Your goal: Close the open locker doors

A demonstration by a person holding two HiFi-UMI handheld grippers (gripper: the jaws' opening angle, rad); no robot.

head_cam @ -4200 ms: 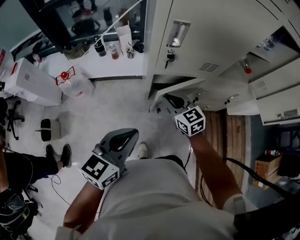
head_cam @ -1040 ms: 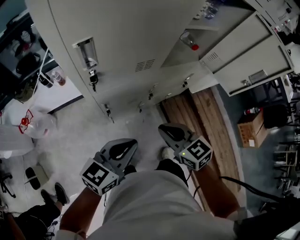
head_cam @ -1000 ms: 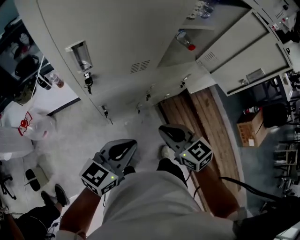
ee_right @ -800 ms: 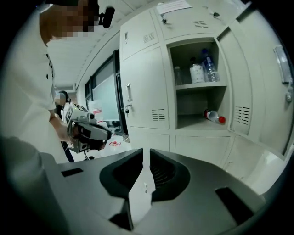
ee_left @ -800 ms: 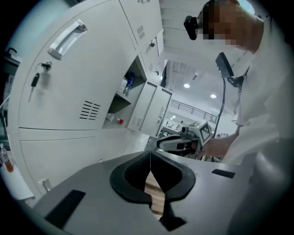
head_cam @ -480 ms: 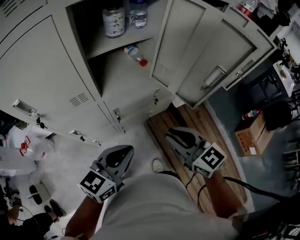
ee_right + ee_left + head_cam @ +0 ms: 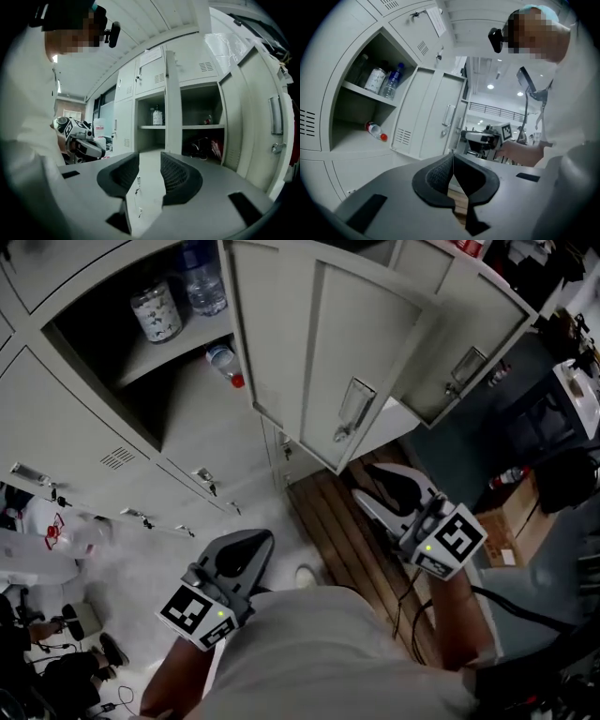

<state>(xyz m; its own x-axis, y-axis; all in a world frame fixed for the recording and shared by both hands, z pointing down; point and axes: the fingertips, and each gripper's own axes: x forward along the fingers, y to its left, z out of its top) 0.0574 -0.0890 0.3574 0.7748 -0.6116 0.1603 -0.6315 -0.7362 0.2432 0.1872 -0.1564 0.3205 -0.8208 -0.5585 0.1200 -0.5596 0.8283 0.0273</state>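
Right tool (image 7: 380,486): just spread wide, gripping nothing. Left tool (image 7: 242,554): pressed together, empty. Just ahead of right tool: open locker door (image 7: 319,343), upright, long axis vertical, swung outward.

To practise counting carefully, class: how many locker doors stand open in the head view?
2. The middle door swings out at the centre of the view; the right door stands open just beside it. More may lie beyond the frame.

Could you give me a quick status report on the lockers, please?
Left tongs shut, empty. Right tongs just opened, nothing between. Nearer pale grey metal locker door open; farther one too. No obstruction seen.
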